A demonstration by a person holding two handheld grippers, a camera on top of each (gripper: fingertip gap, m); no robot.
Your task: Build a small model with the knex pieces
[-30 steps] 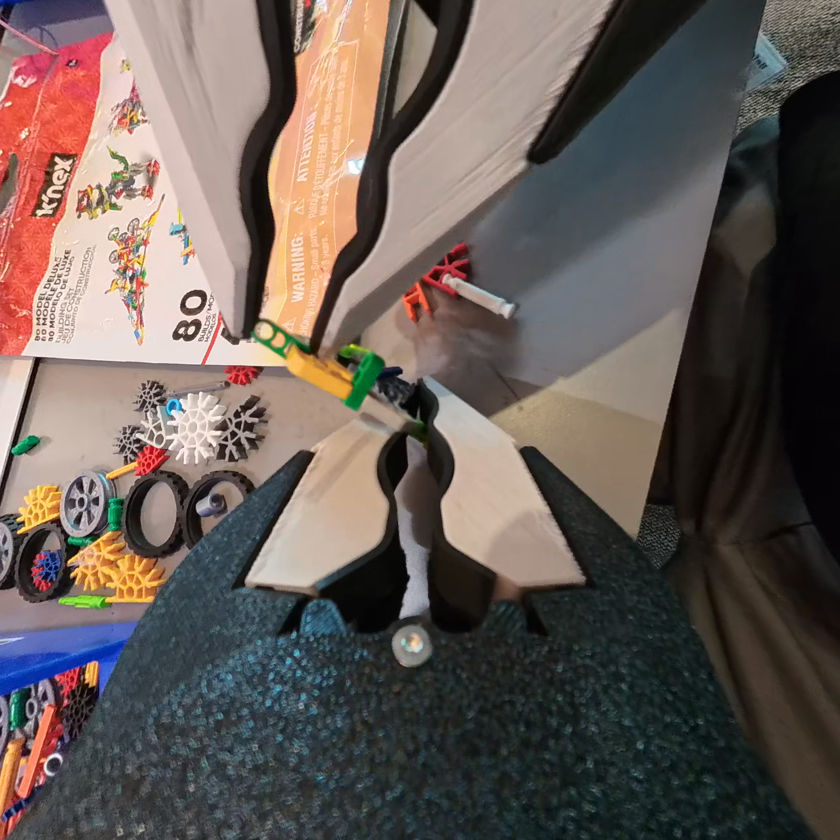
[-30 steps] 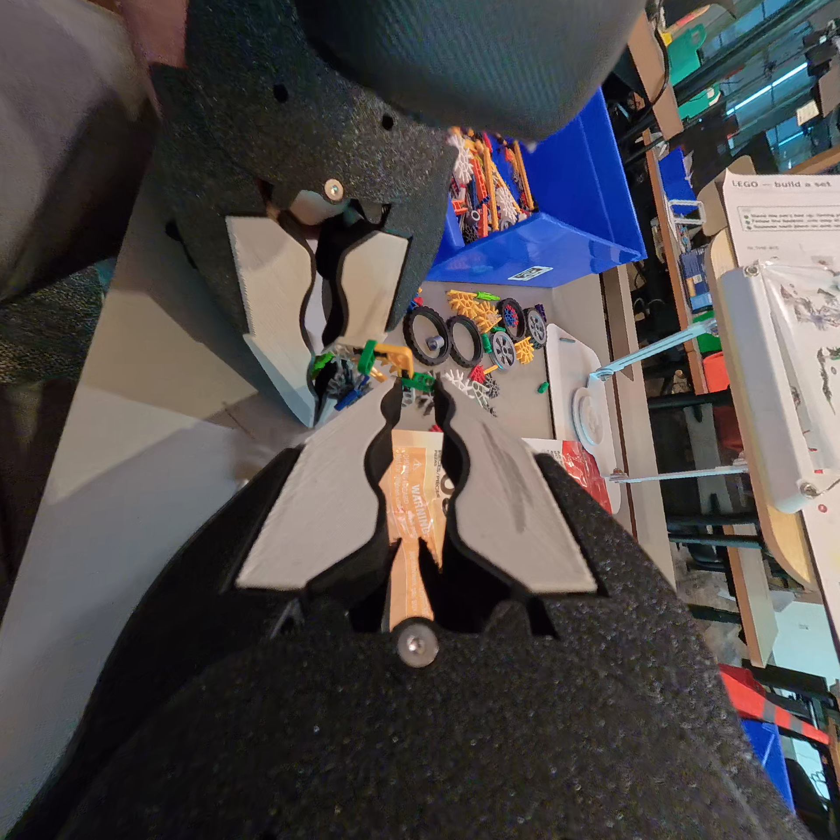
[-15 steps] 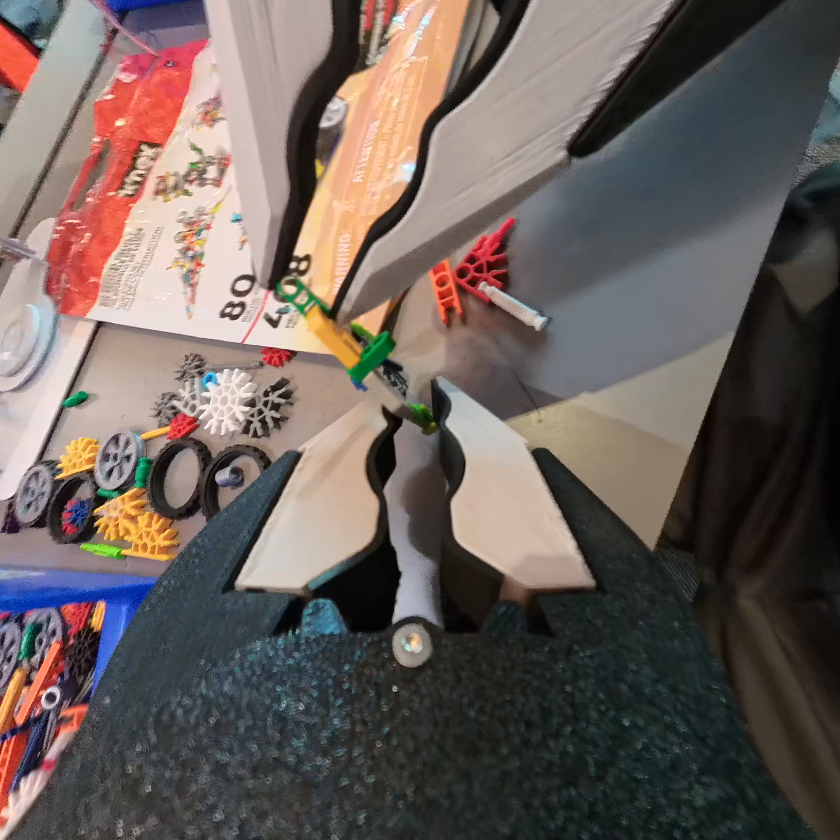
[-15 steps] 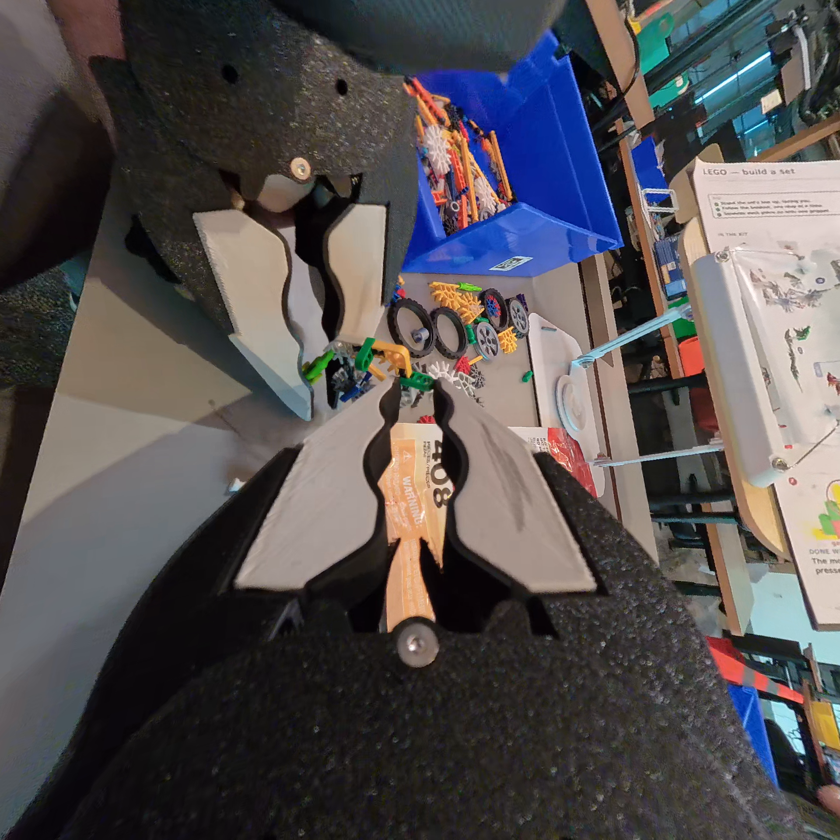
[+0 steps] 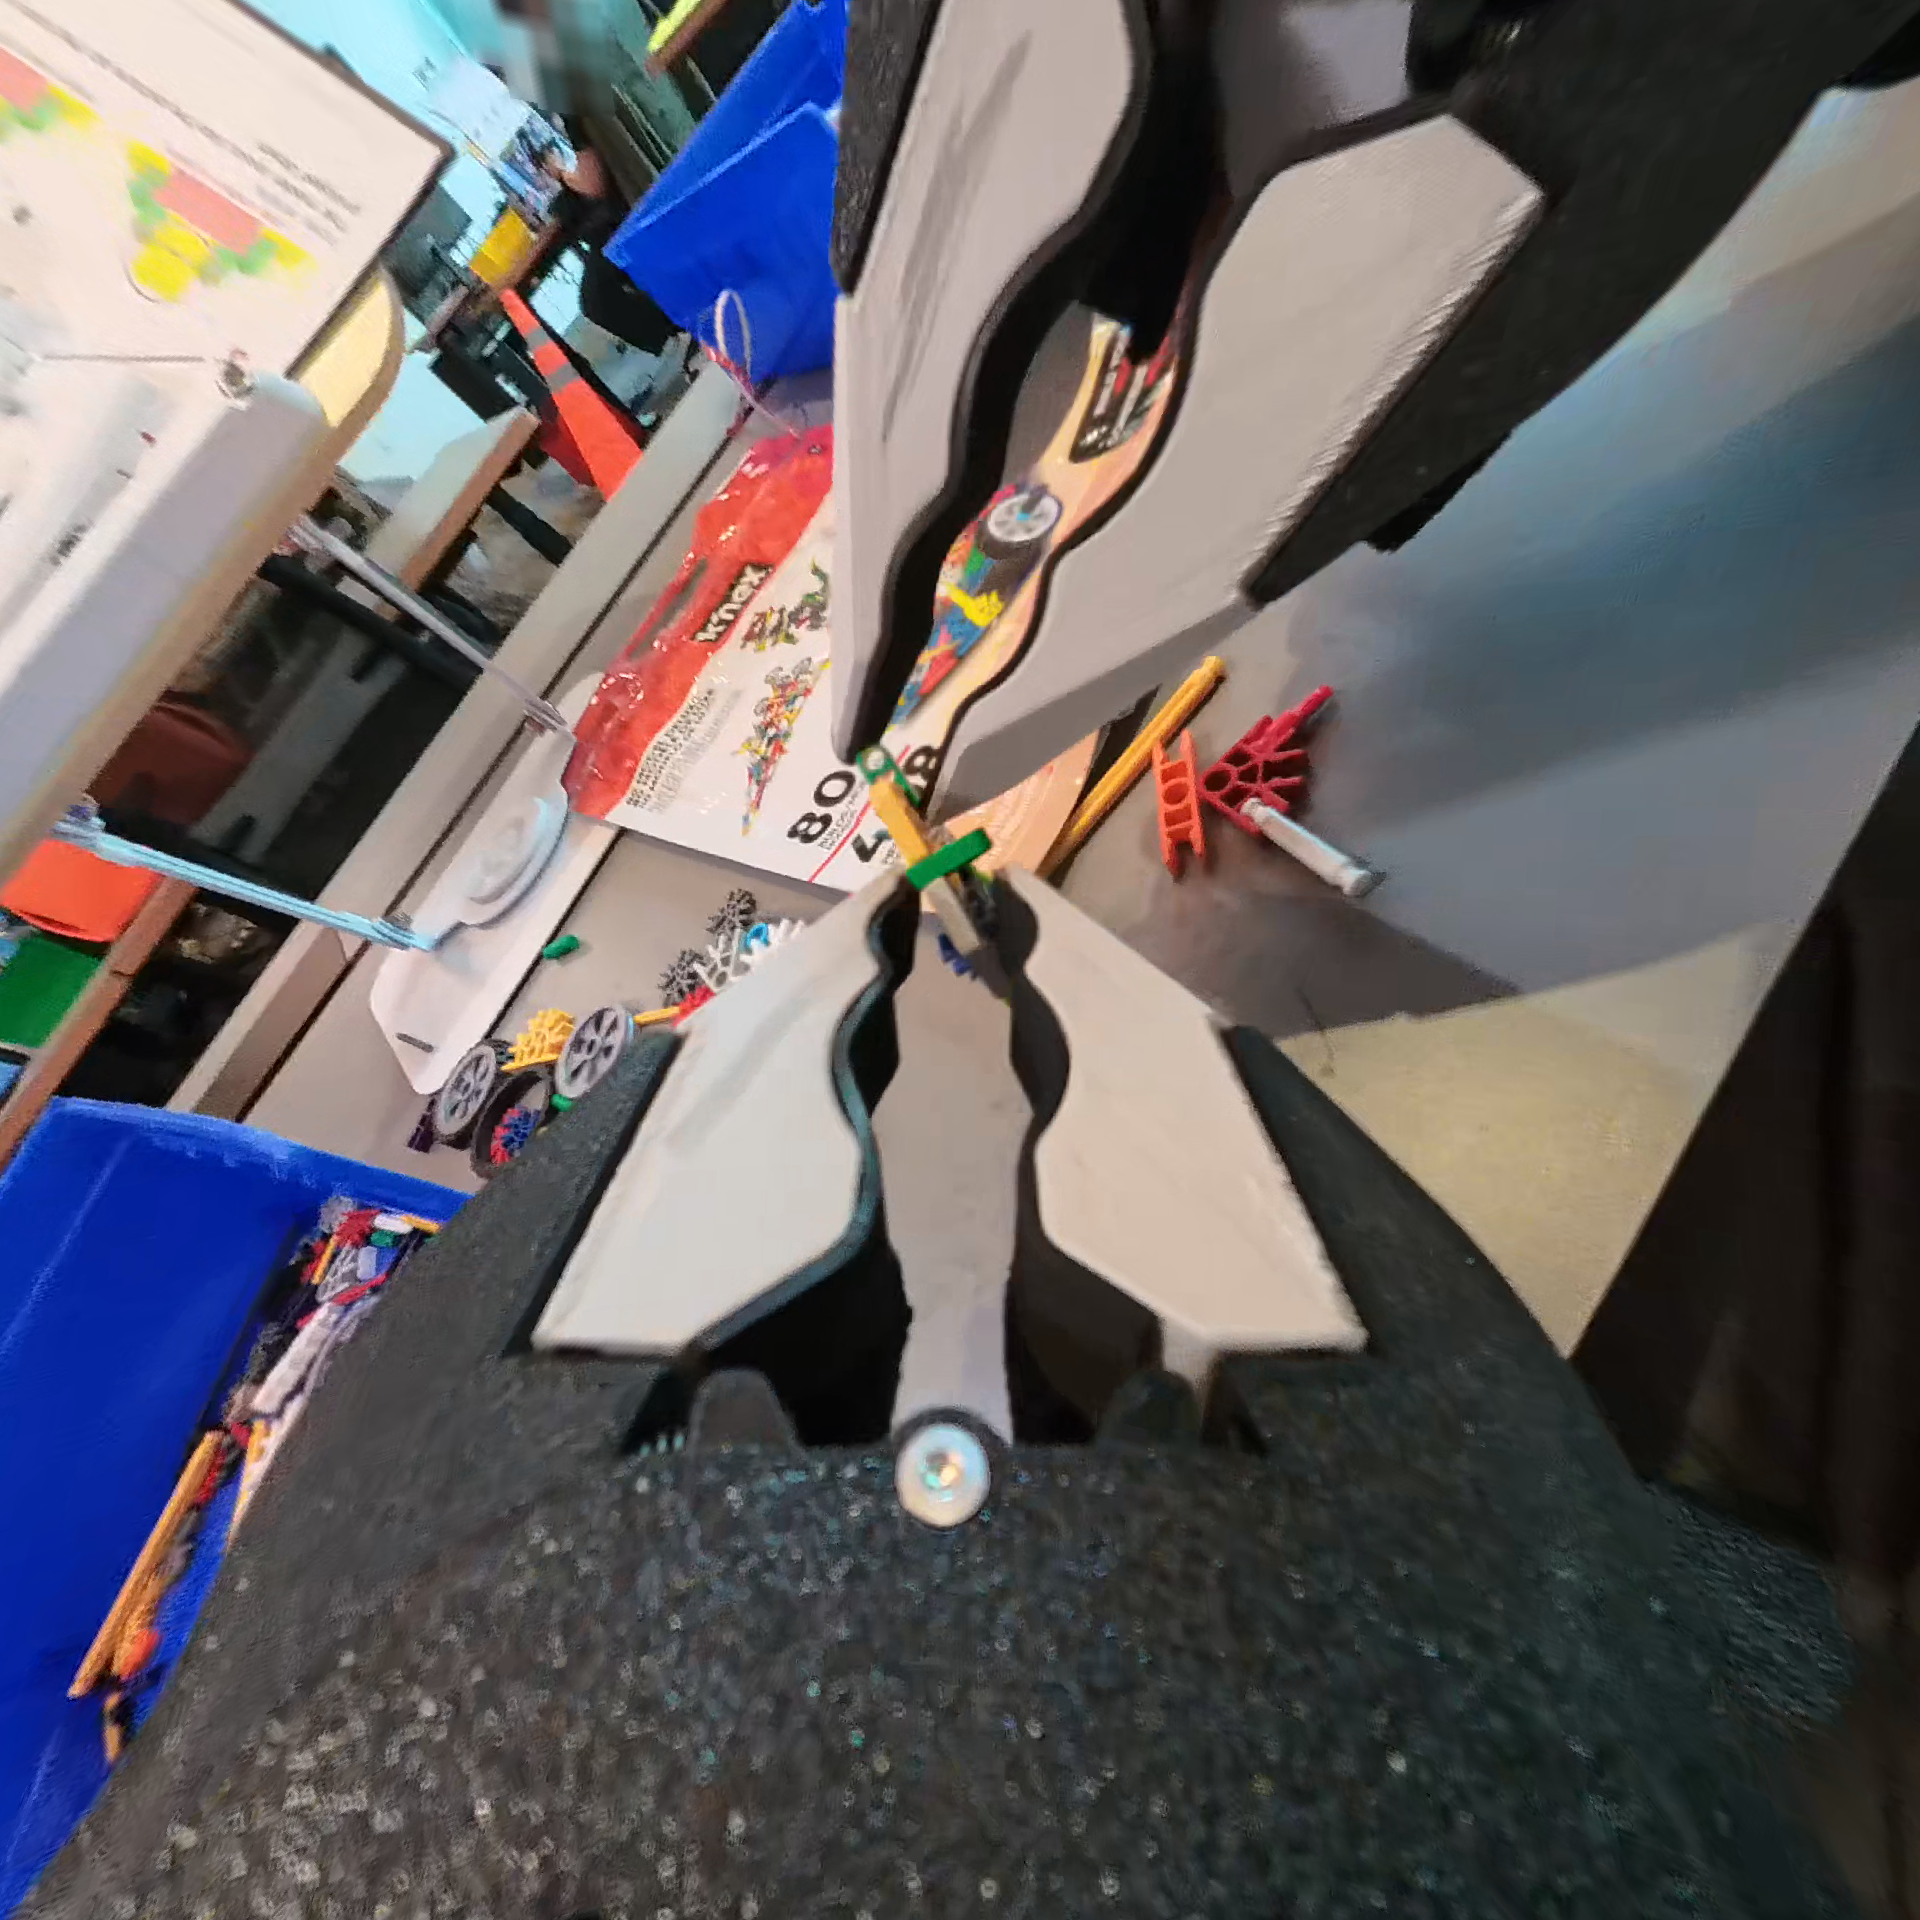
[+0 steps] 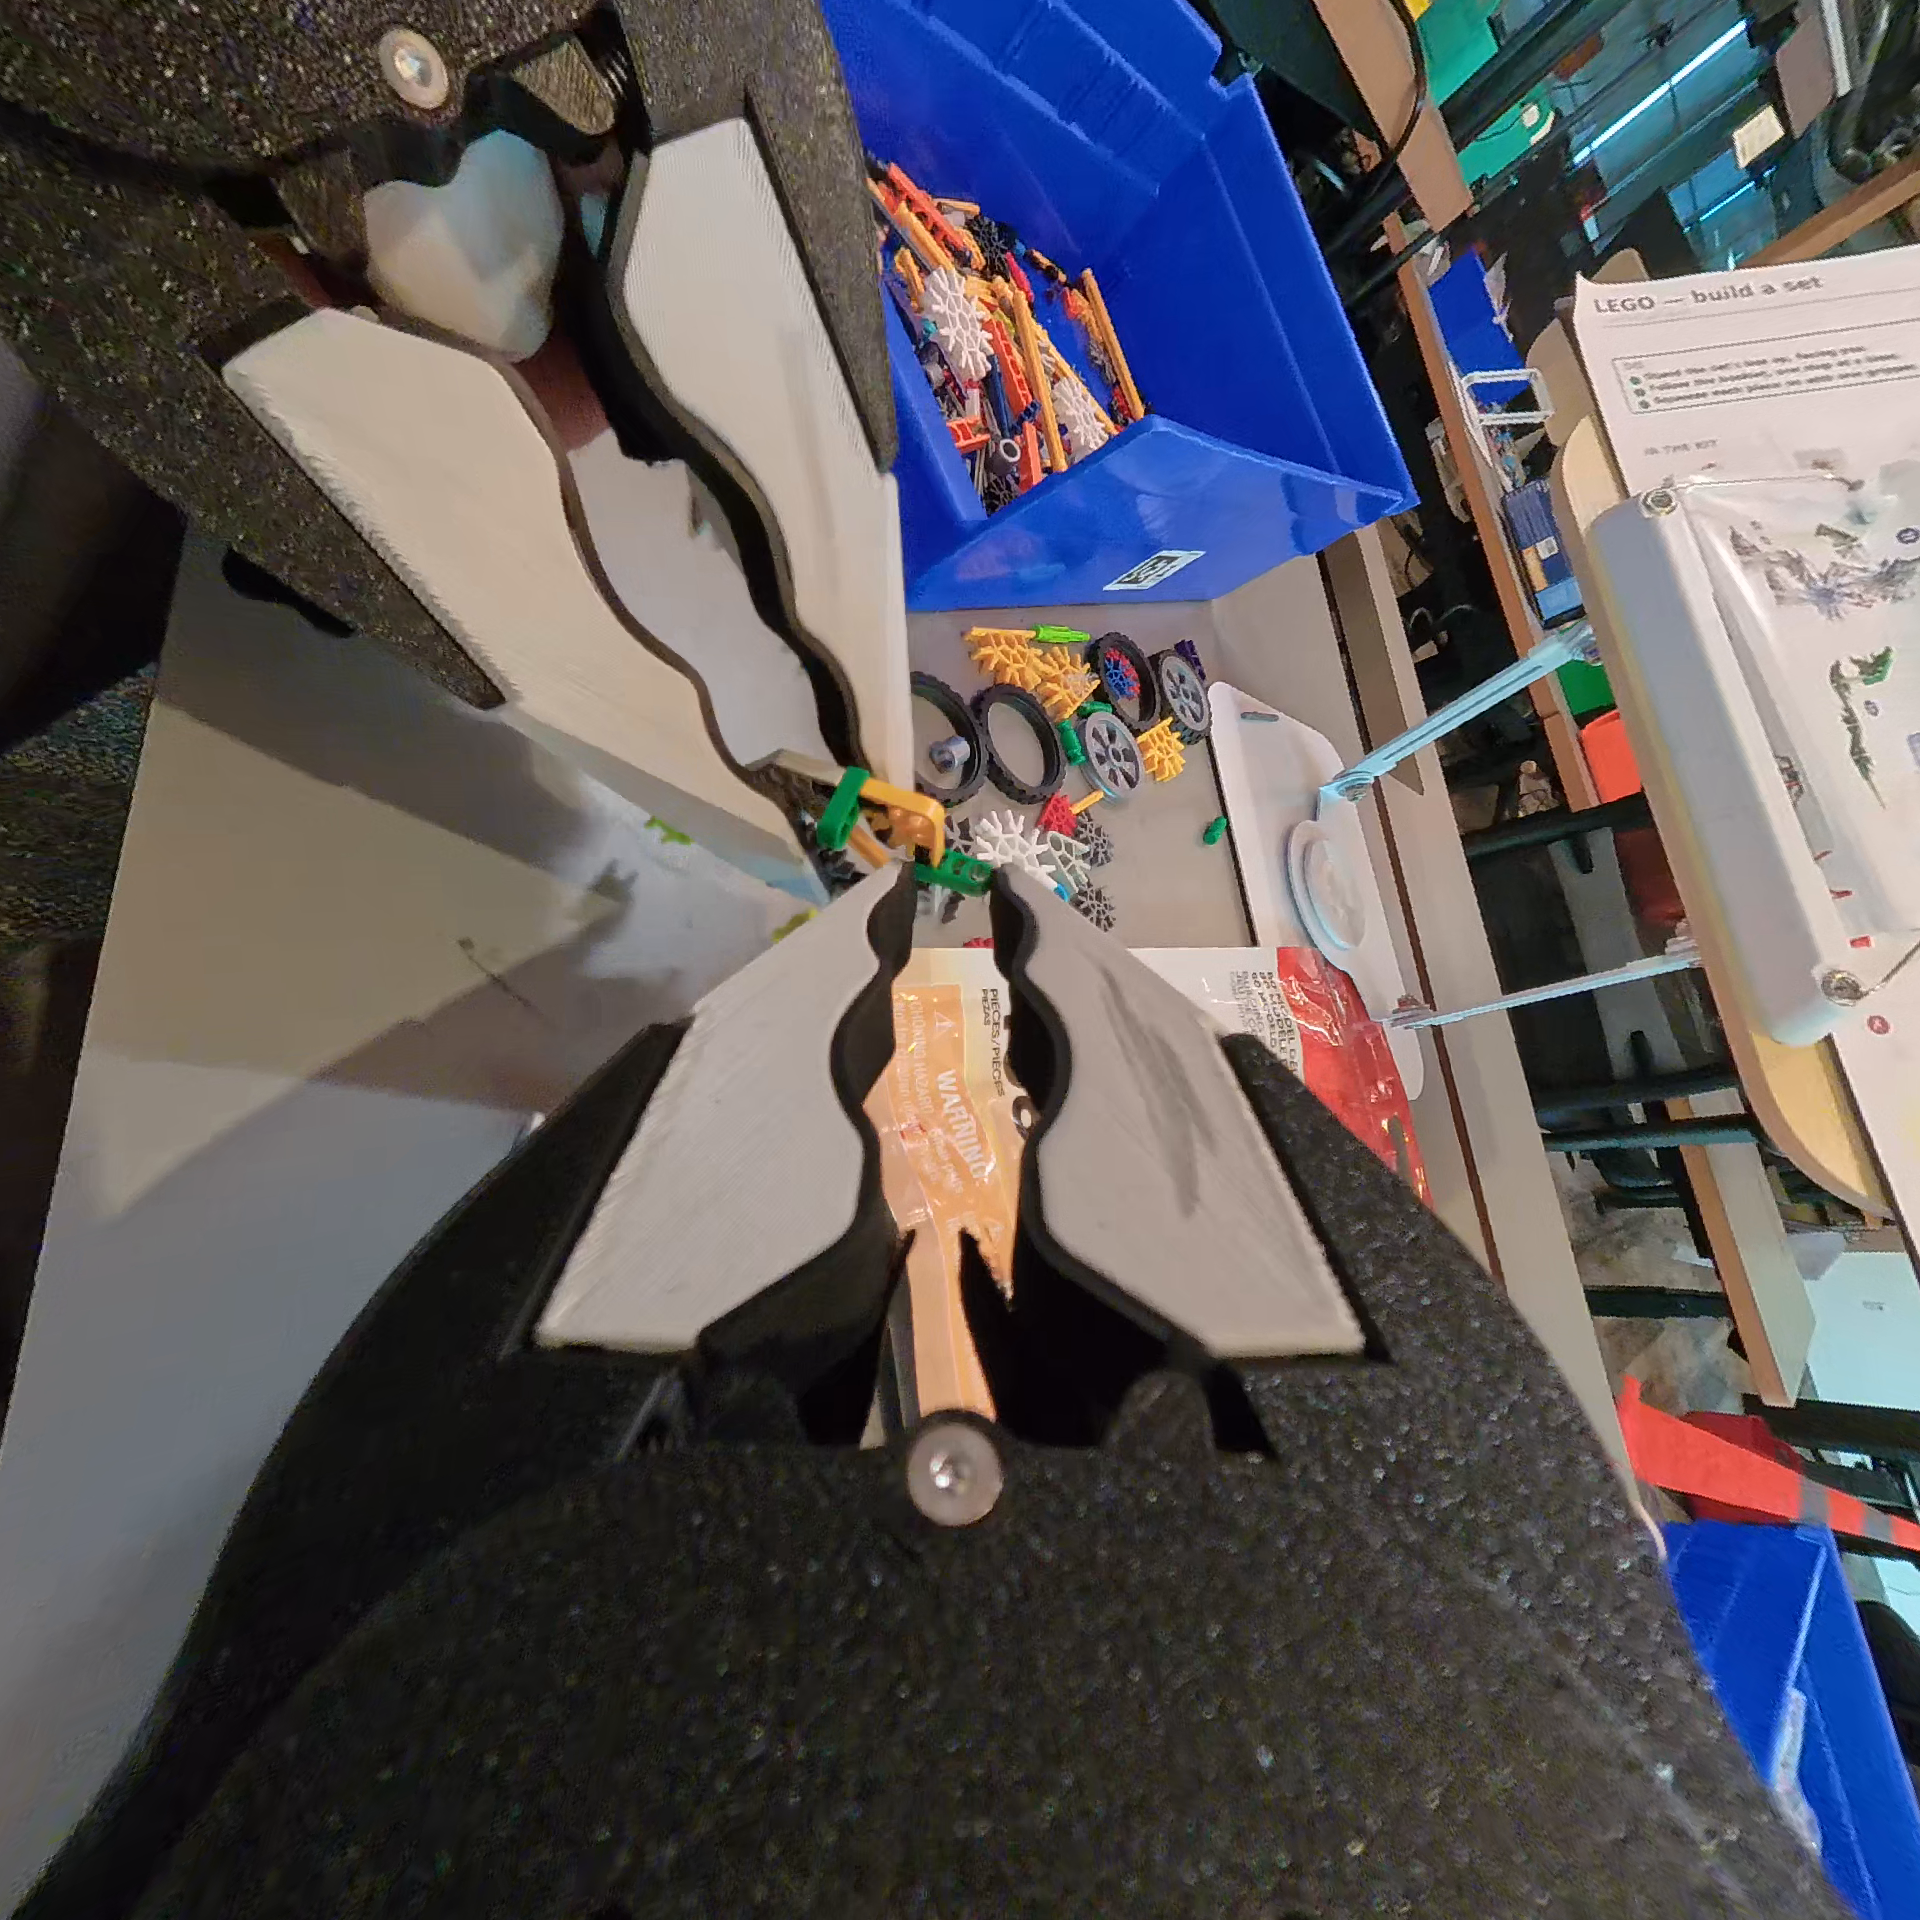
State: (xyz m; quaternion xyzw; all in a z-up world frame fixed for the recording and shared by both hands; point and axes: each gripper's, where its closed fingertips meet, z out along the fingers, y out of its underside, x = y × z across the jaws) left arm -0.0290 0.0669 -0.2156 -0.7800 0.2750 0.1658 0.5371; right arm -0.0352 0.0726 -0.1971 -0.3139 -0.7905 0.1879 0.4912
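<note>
Grey tabletop (image 6: 312, 1195) under both my grippers, cluttered with construction-toy pieces, with a blue bin (image 6: 1164, 499) of rods and connectors behind and a red-and-white toy box (image 5: 727, 675) lying flat. Between the two tools I hold a small assembly: a yellow rod (image 5: 902, 816) with a green clip (image 5: 945, 858) at one end and a green connector (image 5: 876, 764) at the other. In the left wrist view its long axis runs from my left gripper (image 5: 951, 894) up and slightly left toward my right gripper (image 6: 951, 883). My left fingers are nearly closed, pinching the clip end along with some dark pieces I cannot make out. My right fingers are also drawn close, tips nipping the green connector. The assembly hangs above the table, near a white snowflake connector (image 6: 1013, 842), black tyres (image 6: 997, 743) and yellow connectors (image 6: 1023, 660). Off to the side lie an orange connector (image 5: 1179, 802), a red connector (image 5: 1257, 764) and a white rod (image 5: 1304, 847).
</note>
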